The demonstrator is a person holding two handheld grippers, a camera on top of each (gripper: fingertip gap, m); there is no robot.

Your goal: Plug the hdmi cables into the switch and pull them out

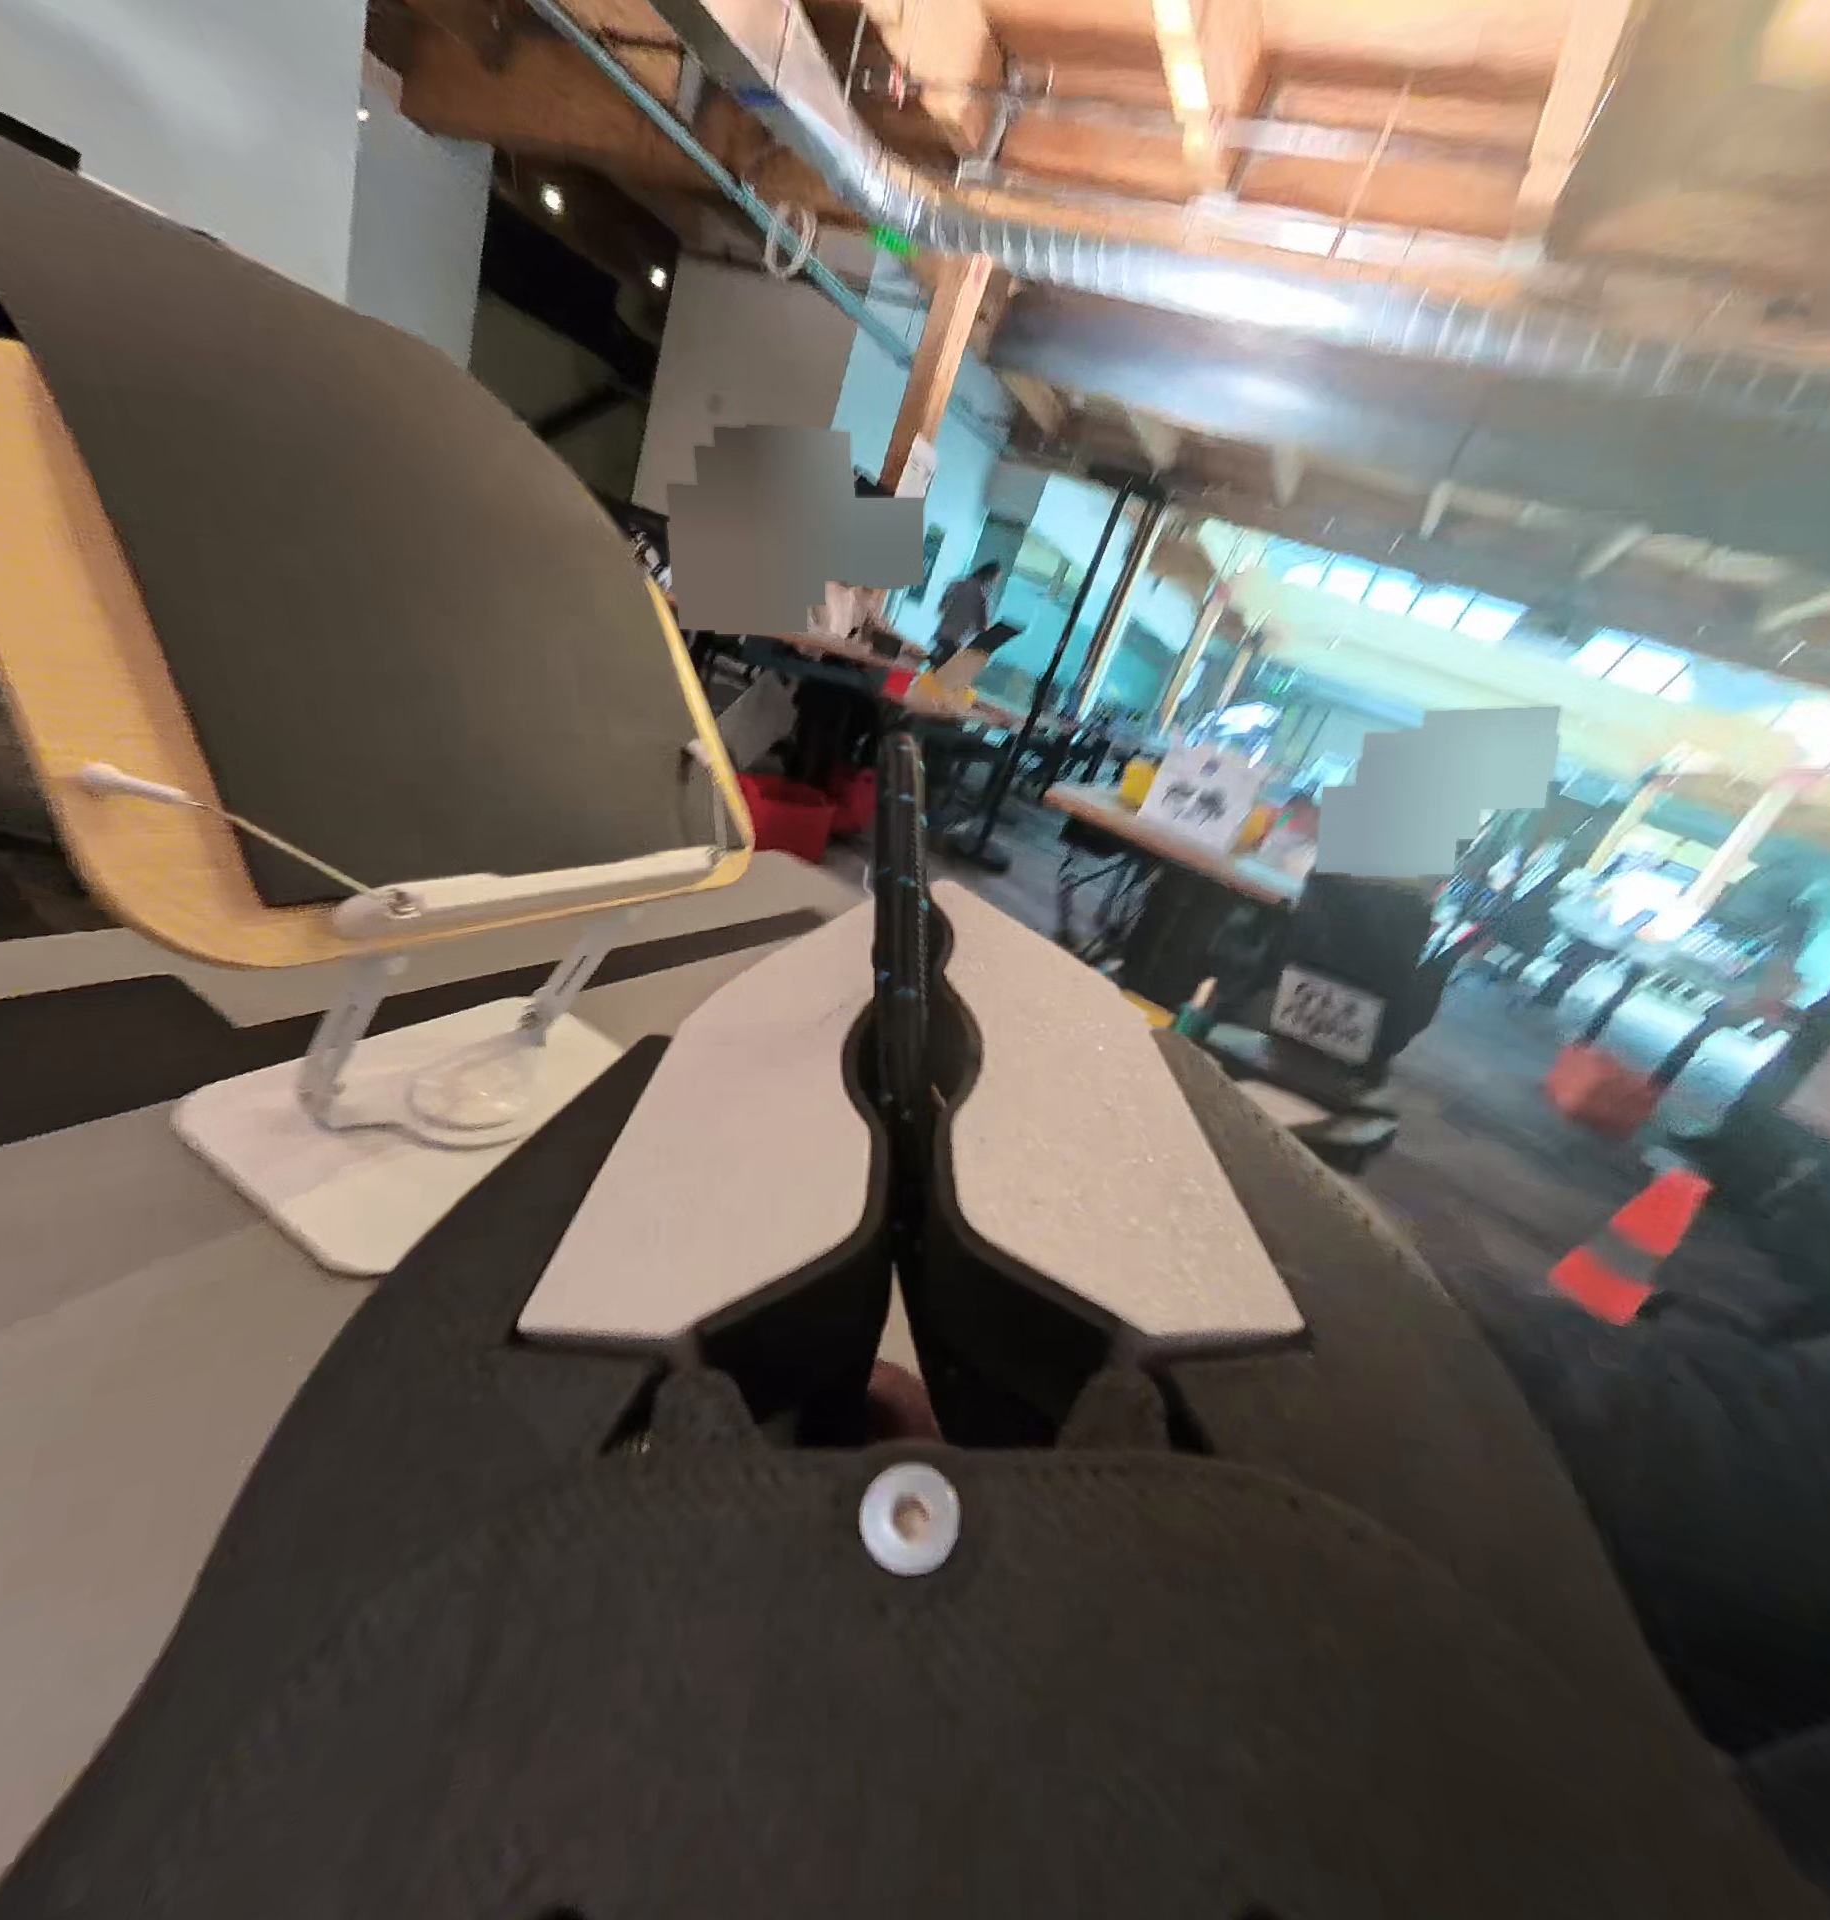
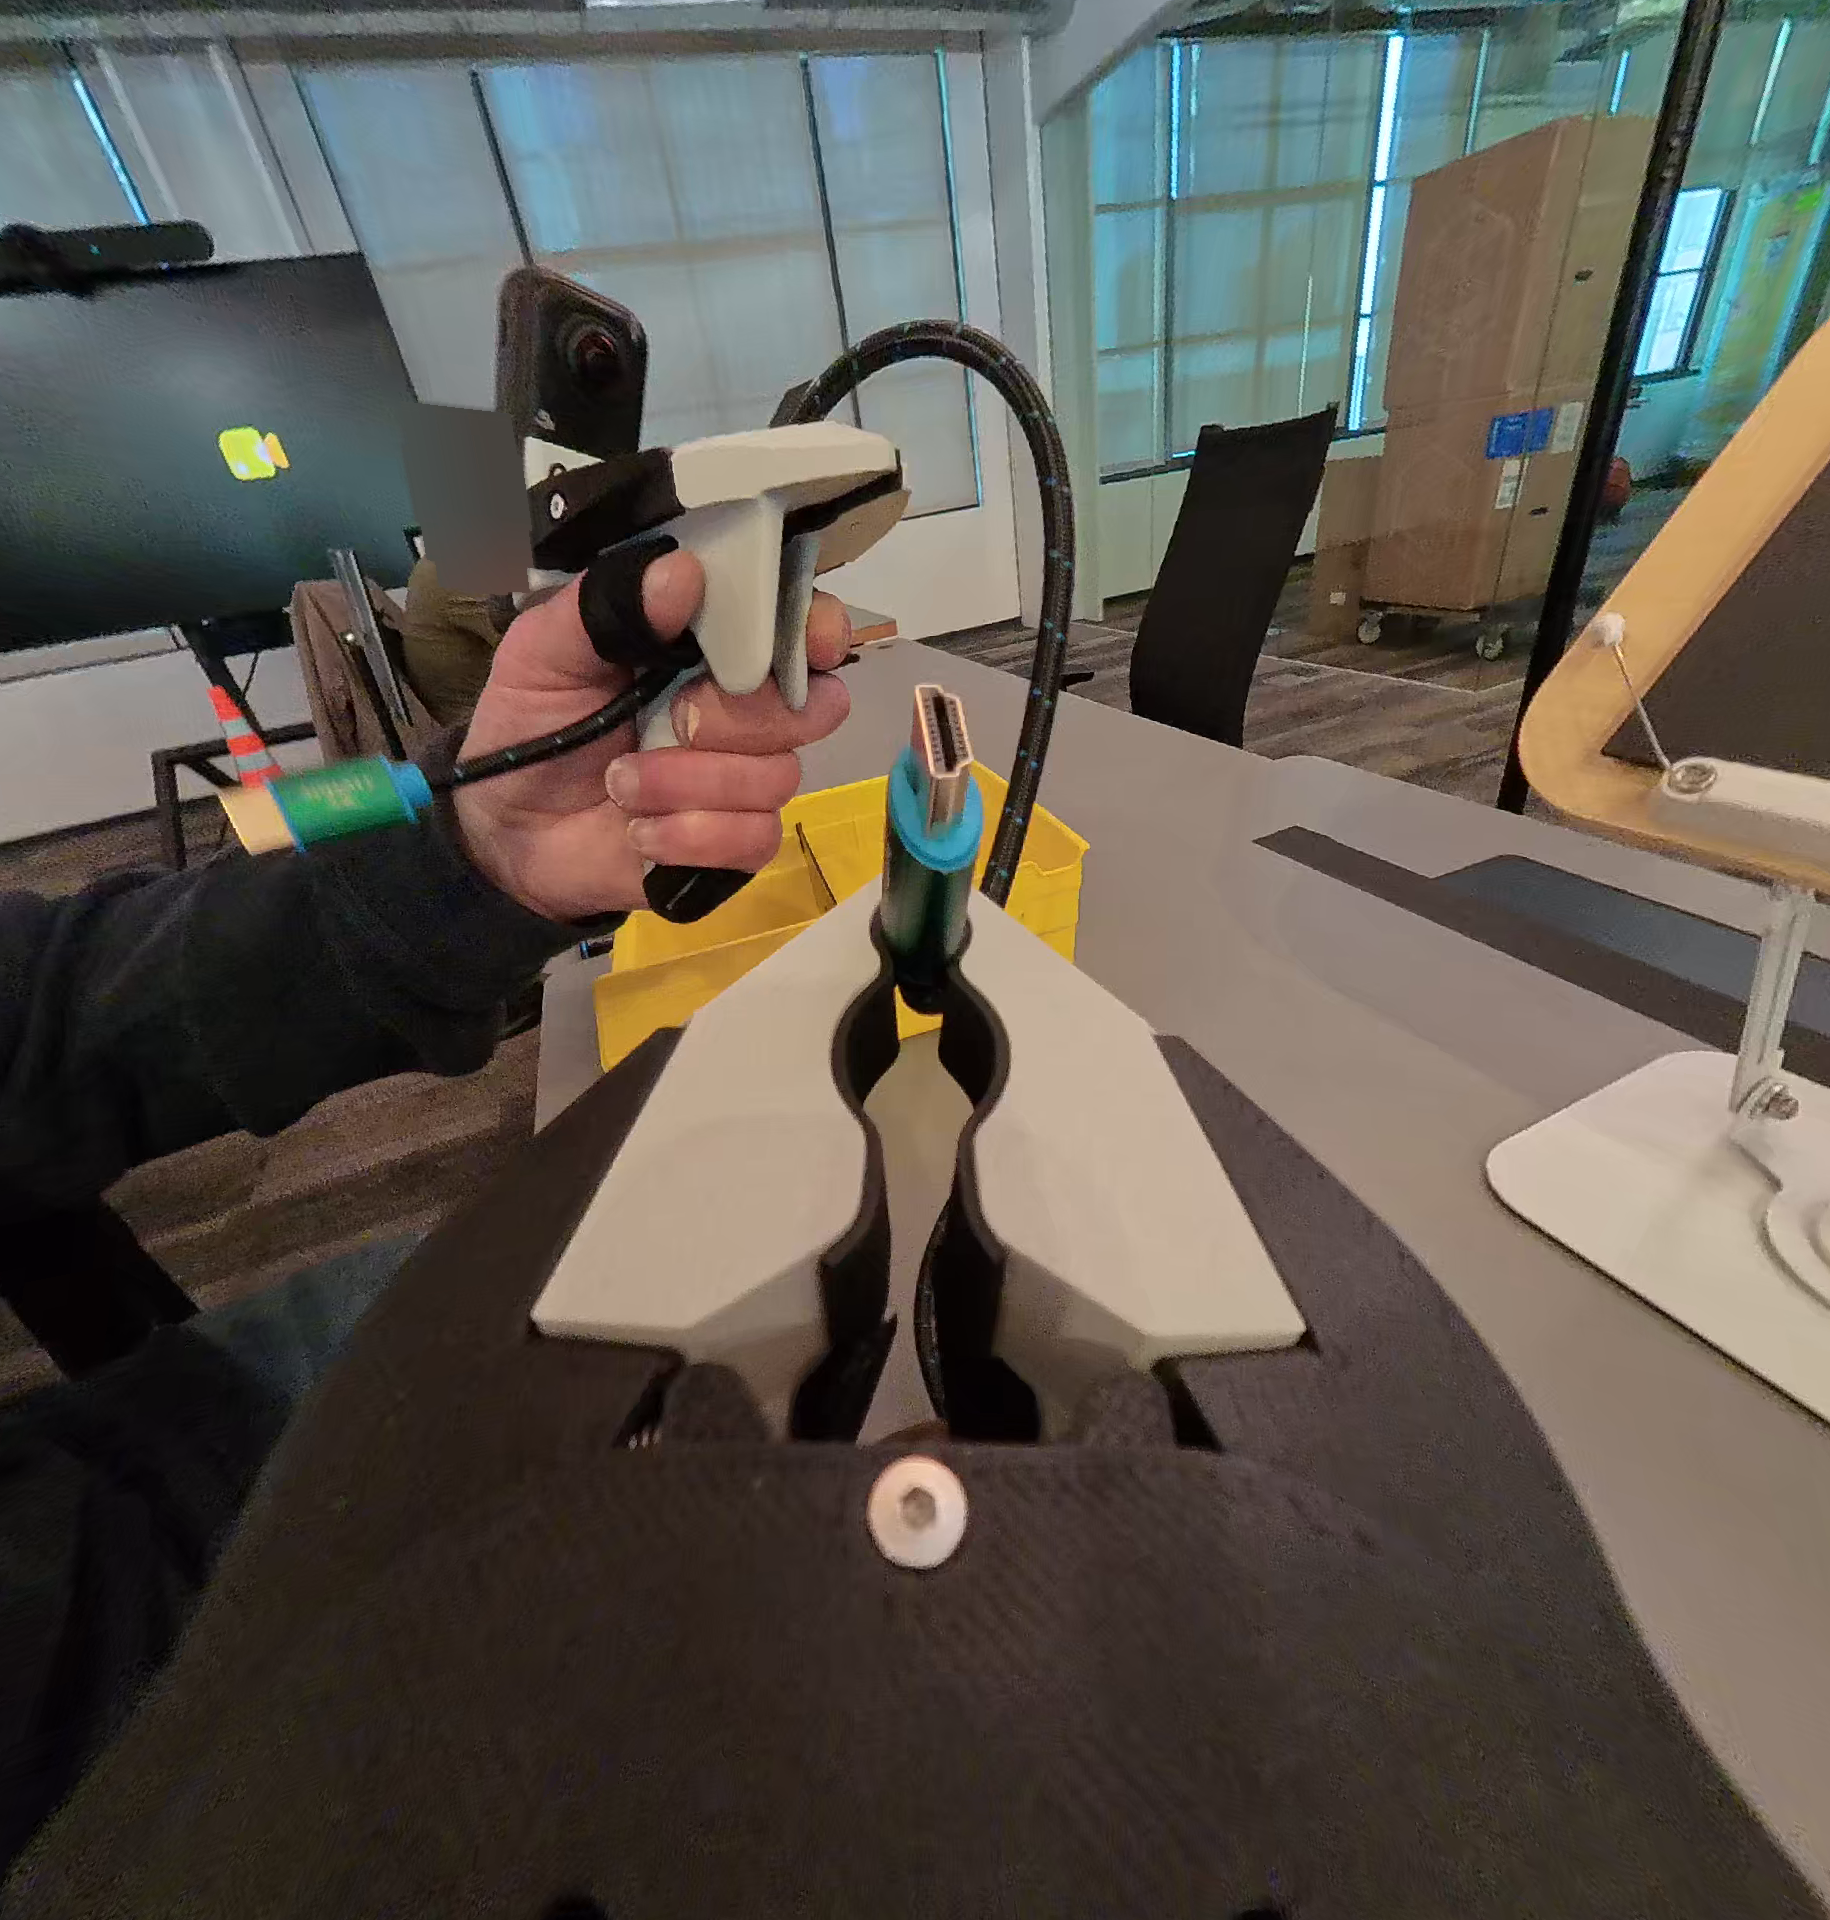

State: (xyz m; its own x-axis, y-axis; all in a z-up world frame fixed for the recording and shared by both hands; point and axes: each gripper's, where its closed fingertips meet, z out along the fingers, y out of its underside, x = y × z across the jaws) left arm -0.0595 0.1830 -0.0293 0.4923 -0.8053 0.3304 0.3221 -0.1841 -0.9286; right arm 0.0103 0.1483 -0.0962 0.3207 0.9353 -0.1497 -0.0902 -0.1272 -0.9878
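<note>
The right gripper [image 2: 921,971] pinches the green-and-blue HDMI plug [image 2: 926,862] by its barrel, metal tip up and bare. The left gripper [image 1: 906,997] is pressed together on the black braided cable [image 1: 900,883] mid-length — the cable arcs between them above the grey table [image 2: 1358,1039]. No switch is visible. Likely light; the cord is springy, the plug rigid — best gripped on the barrel, never the fragile tip.
</note>
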